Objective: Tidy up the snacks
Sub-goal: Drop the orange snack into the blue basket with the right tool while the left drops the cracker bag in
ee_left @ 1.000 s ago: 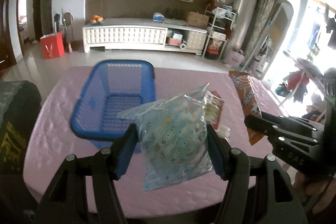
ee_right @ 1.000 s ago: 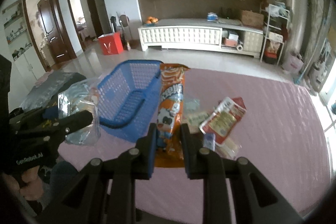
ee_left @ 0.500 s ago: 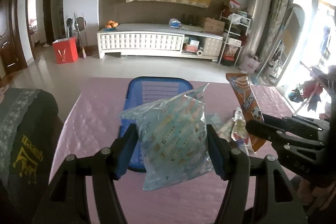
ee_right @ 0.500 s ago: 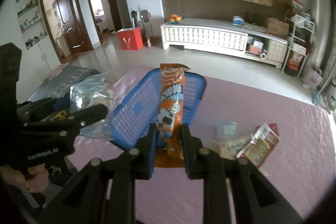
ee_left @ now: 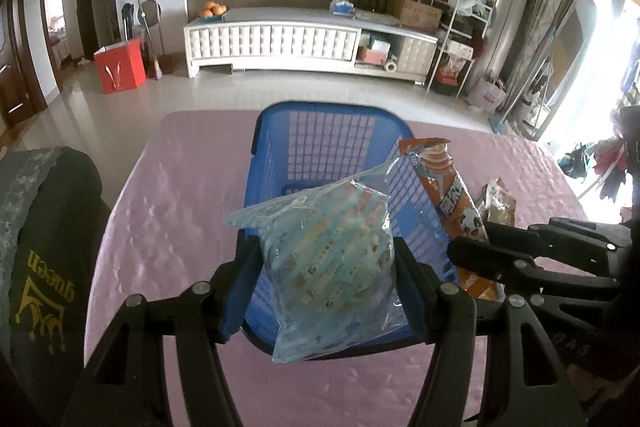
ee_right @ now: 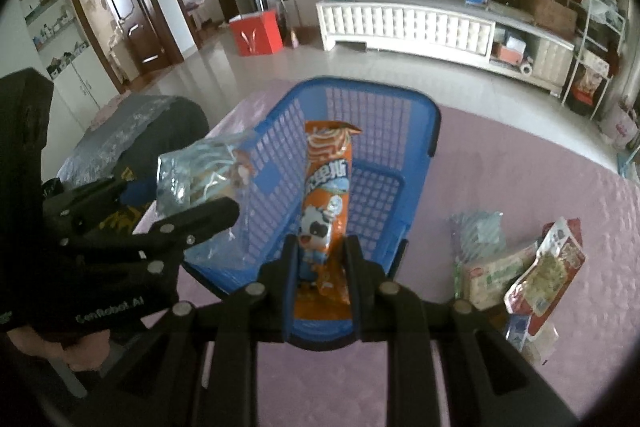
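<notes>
Neither snack in hand has been dropped yet, and the blue plastic lattice basket [ee_left: 320, 163] shows only bare mesh floor where its inside can be seen, so the sorting appears to be at an early stage. The left tongs [ee_left: 326, 291] stand about half open, clamped on the sides of a clear pale-blue plastic bag of small wrapped sweets [ee_left: 332, 267], which hangs puffed between the pads just over the basket's near rim. The right tongs [ee_right: 320, 267] are closed much narrower on the lower part of a long orange foil packet printed with a cartoon panda [ee_right: 326, 203]; the packet stands nearly upright ahead of the pads, its crimped top over the basket's interior. In the left wrist view the right tongs lie just to the right of the left pair, with the orange packet leaning against or very near the basket's right wall; which of the two cannot be told. Both items look one release away from being inside. More work is left: to the right of the right tongs, on the pink quilted cloth of the bench [ee_right: 520, 163], lies a small heap of loose snacks [ee_right: 516, 267], among them a crumpled clear pouch, a pale green and white pack and a red-edged sachet. The sweets bag looks soft and crinkly, the orange packet stiff and glossy.
</notes>
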`<state>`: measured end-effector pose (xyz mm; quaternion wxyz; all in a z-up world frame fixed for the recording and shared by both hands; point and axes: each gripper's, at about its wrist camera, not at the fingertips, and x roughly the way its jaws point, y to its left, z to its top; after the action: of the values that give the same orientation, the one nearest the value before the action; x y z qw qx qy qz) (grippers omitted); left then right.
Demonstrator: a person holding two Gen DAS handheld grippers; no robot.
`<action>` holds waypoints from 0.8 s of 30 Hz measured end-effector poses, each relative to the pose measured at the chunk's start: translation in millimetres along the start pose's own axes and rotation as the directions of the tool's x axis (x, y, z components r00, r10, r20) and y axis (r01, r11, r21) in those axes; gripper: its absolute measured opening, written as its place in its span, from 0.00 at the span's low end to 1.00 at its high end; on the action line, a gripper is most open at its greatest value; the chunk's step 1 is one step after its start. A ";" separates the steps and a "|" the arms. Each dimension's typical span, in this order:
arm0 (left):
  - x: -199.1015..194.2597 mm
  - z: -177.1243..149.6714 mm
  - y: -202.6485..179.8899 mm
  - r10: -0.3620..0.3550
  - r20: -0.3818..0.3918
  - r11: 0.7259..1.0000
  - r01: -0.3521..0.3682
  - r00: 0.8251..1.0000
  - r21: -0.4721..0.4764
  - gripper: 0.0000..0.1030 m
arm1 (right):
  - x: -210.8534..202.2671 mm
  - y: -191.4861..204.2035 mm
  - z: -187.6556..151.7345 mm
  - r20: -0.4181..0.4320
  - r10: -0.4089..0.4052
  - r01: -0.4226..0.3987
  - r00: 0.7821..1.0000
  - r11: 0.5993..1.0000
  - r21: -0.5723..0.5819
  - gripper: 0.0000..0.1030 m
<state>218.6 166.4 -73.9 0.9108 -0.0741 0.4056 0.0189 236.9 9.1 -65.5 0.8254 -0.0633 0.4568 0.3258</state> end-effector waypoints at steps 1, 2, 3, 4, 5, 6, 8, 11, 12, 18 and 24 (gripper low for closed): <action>4.5 -0.1 1.8 0.000 -0.008 1.000 0.000 1.000 -0.002 0.60 | 2.5 -0.1 -0.2 -0.009 -0.001 0.001 1.000 1.000 0.001 0.25; 9.0 0.7 4.7 0.000 -0.016 1.000 0.000 1.000 -0.005 0.60 | 4.7 -0.1 -0.8 -0.013 -0.005 0.005 1.000 1.000 0.003 0.26; 12.6 0.1 6.2 0.000 -0.023 1.000 0.000 1.000 -0.006 0.60 | 6.5 1.5 -0.8 -0.016 -0.011 0.011 1.000 1.000 0.002 0.26; 15.9 -1.2 7.5 -0.002 -0.029 1.000 0.002 1.000 -0.006 0.60 | 8.6 2.5 -1.9 -0.019 -0.012 0.012 1.000 1.000 -0.001 0.26; 18.5 -2.6 9.2 -0.005 -0.032 1.000 0.005 0.999 -0.002 0.60 | 10.3 3.2 -1.7 -0.023 -0.010 0.010 1.000 1.000 -0.002 0.26; 21.4 -3.6 10.4 -0.007 -0.037 1.000 0.007 0.999 0.001 0.60 | 12.4 3.9 -2.2 -0.031 -0.008 0.008 0.999 1.000 -0.001 0.26; 27.2 -5.1 13.3 -0.011 -0.051 1.000 0.011 0.999 0.000 0.60 | 14.3 4.9 -2.7 -0.040 -0.008 0.008 0.999 1.000 0.000 0.26; 31.6 -5.8 14.0 -0.015 -0.058 1.000 0.016 0.998 0.008 0.60 | 16.5 5.9 -2.5 -0.046 -0.010 0.009 0.999 1.000 -0.006 0.26; 32.7 -5.3 13.4 -0.014 -0.058 1.000 0.015 0.998 0.012 0.60 | 18.1 5.2 -2.9 -0.049 -0.012 0.012 0.999 1.000 -0.011 0.26; 36.5 -7.1 10.9 -0.012 -0.063 1.000 0.013 0.998 0.025 0.60 | 21.0 4.8 -3.3 -0.056 -0.021 0.020 0.998 1.000 -0.018 0.26; 34.6 -6.6 13.4 -0.028 -0.059 0.999 0.029 0.998 0.015 0.62 | 20.9 4.3 -2.6 -0.068 -0.028 0.027 0.997 1.000 -0.015 0.55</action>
<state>235.7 177.7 -105.6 0.8993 -0.0732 0.4312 0.0005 240.2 21.4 -82.8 0.8132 -0.0865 0.4815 0.3151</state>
